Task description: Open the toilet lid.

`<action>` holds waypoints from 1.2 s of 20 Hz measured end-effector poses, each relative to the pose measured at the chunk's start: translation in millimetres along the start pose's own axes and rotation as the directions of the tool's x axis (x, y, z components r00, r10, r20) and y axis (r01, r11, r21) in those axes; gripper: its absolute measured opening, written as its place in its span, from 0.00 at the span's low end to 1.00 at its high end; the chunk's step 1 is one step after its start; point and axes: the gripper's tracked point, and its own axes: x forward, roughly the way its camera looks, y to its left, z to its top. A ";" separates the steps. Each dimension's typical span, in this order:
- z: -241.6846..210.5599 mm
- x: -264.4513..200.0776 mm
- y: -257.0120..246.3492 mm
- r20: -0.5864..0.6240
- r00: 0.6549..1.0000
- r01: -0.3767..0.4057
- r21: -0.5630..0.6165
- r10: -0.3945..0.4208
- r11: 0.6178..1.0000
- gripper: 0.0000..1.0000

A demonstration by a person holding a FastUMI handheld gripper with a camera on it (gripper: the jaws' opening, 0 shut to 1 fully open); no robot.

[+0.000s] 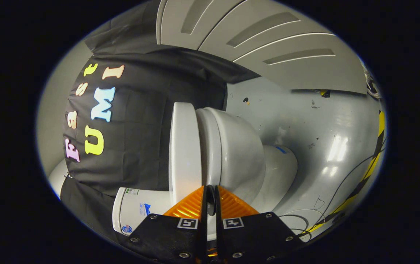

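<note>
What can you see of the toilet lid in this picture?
The toilet lid is a white, glossy slab, like plastic. The view is rolled sideways. The lid is parted slightly from the bowl, with a narrow gap between them. The gripper is at its front edge, fingers close together; whether they pinch it cannot be told.

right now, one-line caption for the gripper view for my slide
Gripper with jaws closed together, tips at the front edge of the toilet lid, lid slightly parted from the toilet bowl.

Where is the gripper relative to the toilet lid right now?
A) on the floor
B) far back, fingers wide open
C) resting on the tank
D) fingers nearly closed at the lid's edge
D: the gripper has its fingers close together, right at the toilet lid's near edge.
</note>
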 end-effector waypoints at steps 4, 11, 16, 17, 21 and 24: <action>2.5 -2.7 2.1 0.009 1.000 0.015 -0.086 -0.014 0.996 0.00; 4.1 -2.6 5.8 0.022 0.998 0.056 -0.186 -0.052 0.981 0.00; 6.7 -7.3 17.6 0.044 0.997 0.073 -0.269 -0.063 0.960 0.00; 6.5 -8.2 19.5 0.049 0.997 0.075 -0.282 -0.064 0.956 0.00; 6.4 -14.8 33.3 0.073 0.995 0.091 -0.338 -0.071 0.937 0.00; 7.3 -21.9 55.8 0.090 0.995 0.084 -0.426 -0.050 0.901 0.00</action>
